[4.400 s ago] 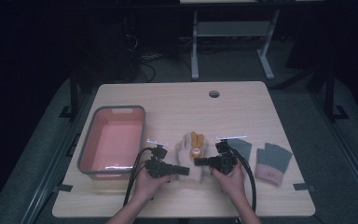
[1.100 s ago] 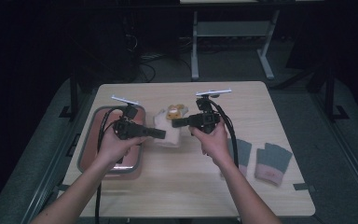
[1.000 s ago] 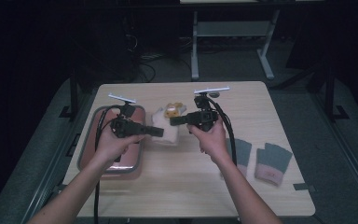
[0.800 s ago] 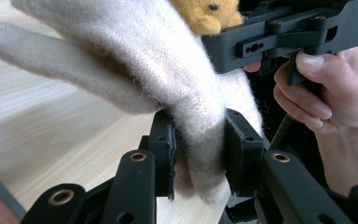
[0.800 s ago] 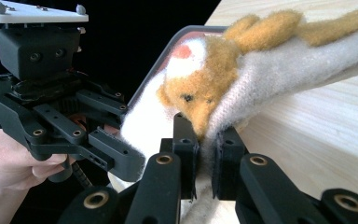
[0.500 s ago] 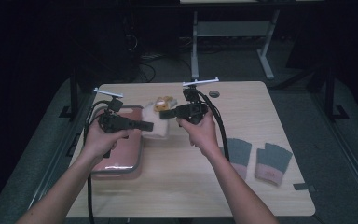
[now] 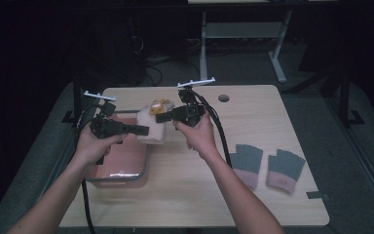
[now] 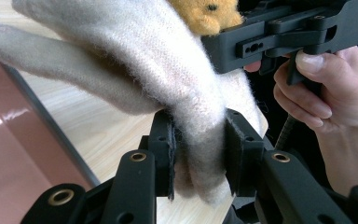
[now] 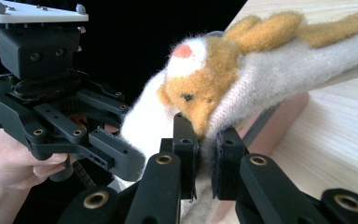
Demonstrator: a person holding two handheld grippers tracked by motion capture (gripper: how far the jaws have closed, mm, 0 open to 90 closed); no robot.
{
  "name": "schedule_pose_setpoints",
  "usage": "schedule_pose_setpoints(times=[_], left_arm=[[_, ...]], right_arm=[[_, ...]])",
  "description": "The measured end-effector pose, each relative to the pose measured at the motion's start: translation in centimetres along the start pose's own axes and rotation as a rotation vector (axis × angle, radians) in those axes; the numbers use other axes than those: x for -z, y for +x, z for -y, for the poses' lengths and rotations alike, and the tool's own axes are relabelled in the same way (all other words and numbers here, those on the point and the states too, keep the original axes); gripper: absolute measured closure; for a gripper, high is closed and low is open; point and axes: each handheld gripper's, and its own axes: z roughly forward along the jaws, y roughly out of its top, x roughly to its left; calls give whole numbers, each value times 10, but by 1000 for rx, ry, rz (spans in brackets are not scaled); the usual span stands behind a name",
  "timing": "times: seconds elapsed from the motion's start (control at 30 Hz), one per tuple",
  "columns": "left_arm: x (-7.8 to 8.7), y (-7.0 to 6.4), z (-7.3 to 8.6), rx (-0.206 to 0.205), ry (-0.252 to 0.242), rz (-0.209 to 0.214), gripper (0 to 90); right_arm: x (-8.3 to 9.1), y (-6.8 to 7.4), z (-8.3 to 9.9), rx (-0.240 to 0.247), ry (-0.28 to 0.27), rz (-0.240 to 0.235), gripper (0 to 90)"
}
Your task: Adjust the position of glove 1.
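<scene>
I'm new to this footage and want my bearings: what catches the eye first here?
A cream glove with an orange plush animal on it, held in the air between the left tongs and right tongs, both shut on it, at the pink tray's far right corner. Two grey gloves lie flat at the table's right.

No text, label, brand, number or sign can be read on anything here, neither on the worktop (image 7: 253, 180) nor on the things around it.
</scene>
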Motion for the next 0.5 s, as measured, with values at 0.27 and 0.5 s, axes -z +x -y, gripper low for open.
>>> schedule_pose_setpoints(times=[0.27, 0.5], left_arm=[[12, 4, 1, 10, -13, -11, 675], [23, 12, 4, 13, -14, -17, 675]], right_arm=[[-11, 5, -5, 11, 4, -15, 823], [-22, 10, -8, 8, 12, -32, 823]])
